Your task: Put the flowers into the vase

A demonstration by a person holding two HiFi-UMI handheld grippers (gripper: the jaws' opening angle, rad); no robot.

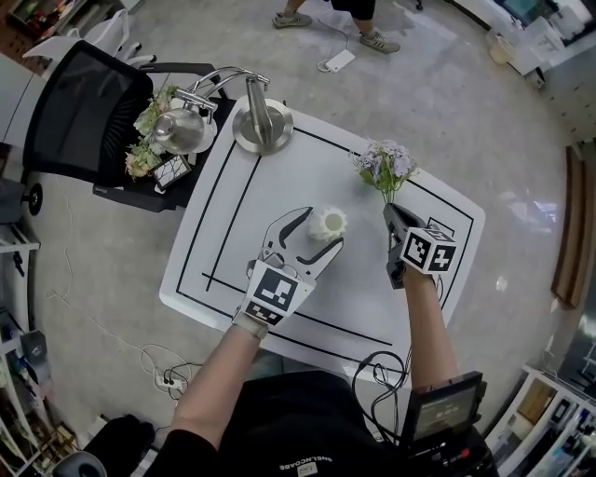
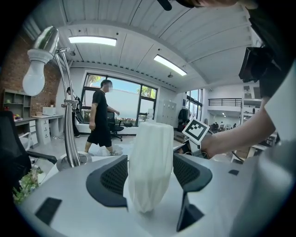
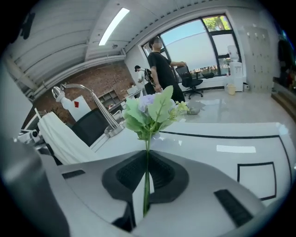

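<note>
A white ribbed vase (image 1: 328, 222) (image 2: 150, 139) stands upright near the middle of the white table (image 1: 223, 196). My left gripper (image 1: 318, 232) (image 2: 150, 159) is open, one jaw on each side of the vase and close to its walls. A small bunch of pale purple flowers with green leaves (image 1: 385, 166) (image 3: 150, 111) is held upright to the right of the vase. My right gripper (image 1: 392, 211) (image 3: 147, 162) is shut on its thin green stem, and the blooms stick out past the fingertips.
A metal desk lamp stands with its base (image 1: 263, 126) at the table's far edge and its head (image 1: 179, 130) over a black chair (image 1: 79, 107). More flowers (image 1: 142, 160) lie on that chair. A person (image 1: 331, 14) stands beyond the table. Cables trail on the floor (image 1: 163, 377).
</note>
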